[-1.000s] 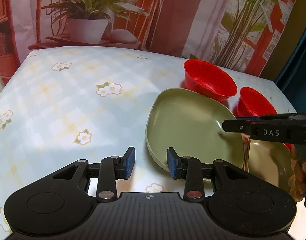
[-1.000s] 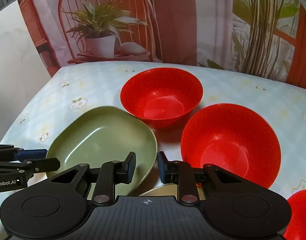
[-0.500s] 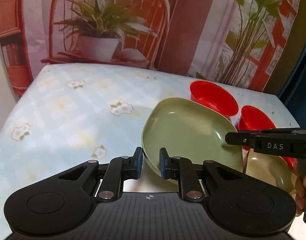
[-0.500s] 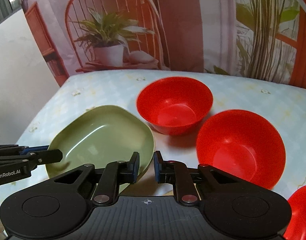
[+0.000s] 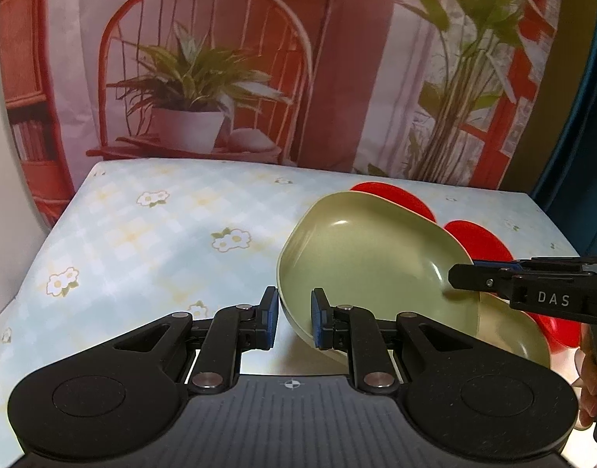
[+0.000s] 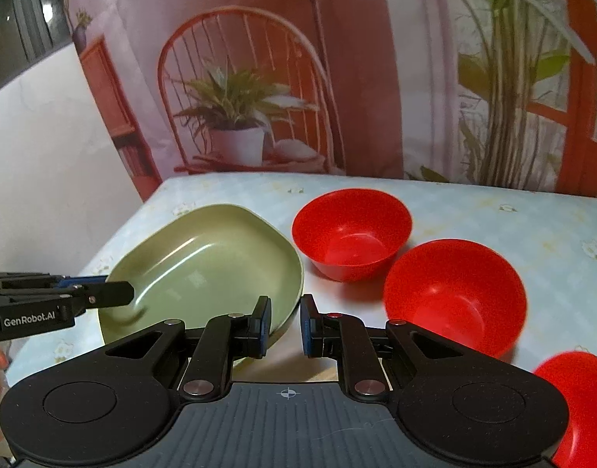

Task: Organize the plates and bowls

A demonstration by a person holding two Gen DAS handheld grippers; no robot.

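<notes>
second green plate (image 5: pixel 516 335) mostly hidden, blurred backdrop

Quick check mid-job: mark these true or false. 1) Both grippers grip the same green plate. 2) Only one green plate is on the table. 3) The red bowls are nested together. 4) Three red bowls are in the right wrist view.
1) True: the left gripper and the right gripper each pinch the rim of the green plate.
2) False: a second green plate lies under it.
3) False: the far red bowl, middle red bowl and near red bowl sit side by side, none nested.
4) True.
</notes>
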